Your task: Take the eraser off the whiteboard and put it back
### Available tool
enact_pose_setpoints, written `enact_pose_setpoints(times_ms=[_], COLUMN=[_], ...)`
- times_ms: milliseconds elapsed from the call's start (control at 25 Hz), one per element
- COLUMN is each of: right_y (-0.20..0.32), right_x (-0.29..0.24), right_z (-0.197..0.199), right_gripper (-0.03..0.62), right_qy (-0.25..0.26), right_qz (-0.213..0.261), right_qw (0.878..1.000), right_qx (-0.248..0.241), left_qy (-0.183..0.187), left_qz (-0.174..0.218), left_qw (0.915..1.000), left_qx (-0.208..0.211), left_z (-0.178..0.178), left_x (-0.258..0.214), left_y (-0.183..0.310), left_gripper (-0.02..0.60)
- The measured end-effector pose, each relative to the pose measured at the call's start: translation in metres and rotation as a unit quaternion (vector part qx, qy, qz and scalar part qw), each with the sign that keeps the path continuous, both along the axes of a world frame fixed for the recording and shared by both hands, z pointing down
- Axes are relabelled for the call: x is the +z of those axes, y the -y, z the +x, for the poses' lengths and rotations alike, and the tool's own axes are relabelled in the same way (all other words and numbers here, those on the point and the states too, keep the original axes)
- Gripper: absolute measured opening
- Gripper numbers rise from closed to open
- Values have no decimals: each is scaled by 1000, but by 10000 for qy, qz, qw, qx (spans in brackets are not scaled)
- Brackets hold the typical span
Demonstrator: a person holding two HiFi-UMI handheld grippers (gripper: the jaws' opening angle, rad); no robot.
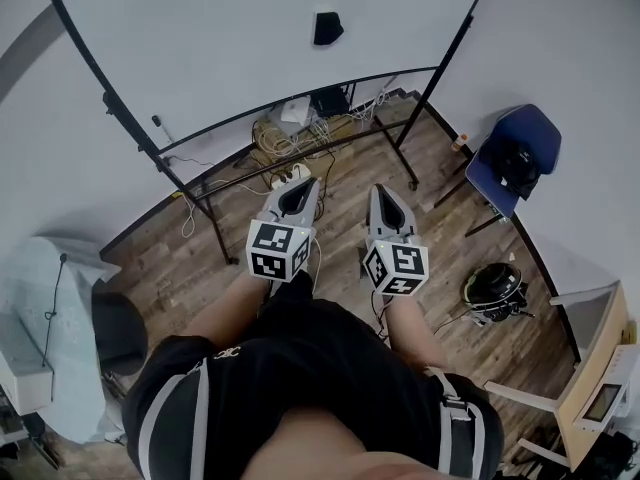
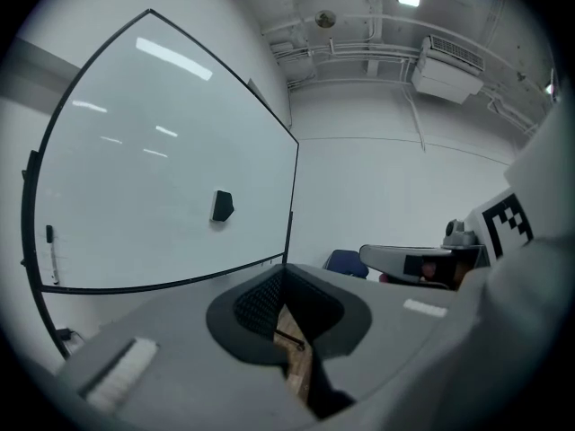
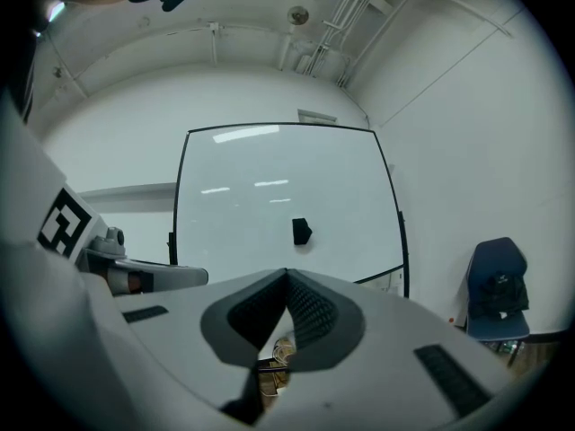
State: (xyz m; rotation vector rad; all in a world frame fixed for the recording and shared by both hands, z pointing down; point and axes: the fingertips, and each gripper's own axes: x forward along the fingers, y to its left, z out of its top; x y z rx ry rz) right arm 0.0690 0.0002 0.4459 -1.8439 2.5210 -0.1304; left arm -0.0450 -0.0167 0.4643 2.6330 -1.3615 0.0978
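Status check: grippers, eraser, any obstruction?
Left gripper, right gripper: jaws shut, empty. Eraser on whiteboard, untouched, ahead. Nothing seen blocking the approach.

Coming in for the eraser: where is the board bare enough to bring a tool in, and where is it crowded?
Whiteboard is bare all around the eraser; approach from either side. Crowded: cables on the floor under it, chair at right.

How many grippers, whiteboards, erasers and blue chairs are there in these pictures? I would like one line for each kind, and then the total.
2 grippers: left gripper, right gripper
1 whiteboard
1 eraser
1 blue chair
Total: 5
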Motion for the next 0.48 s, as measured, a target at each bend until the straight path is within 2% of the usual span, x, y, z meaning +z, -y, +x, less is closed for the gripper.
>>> enact_pose_setpoints(times_ms=[480], right_y=[127], right_x=[-5], right_z=[-3], right_gripper=[5], right_qy=[67], right_qz=[-127], right_qw=[9994], right_qx=[-319], left_qy=[-18], left_qz=[-314], left_qw=[9990], left_qx=[-329], left_z=[-2], left_x=[6], left_y=[119], left_gripper=[9])
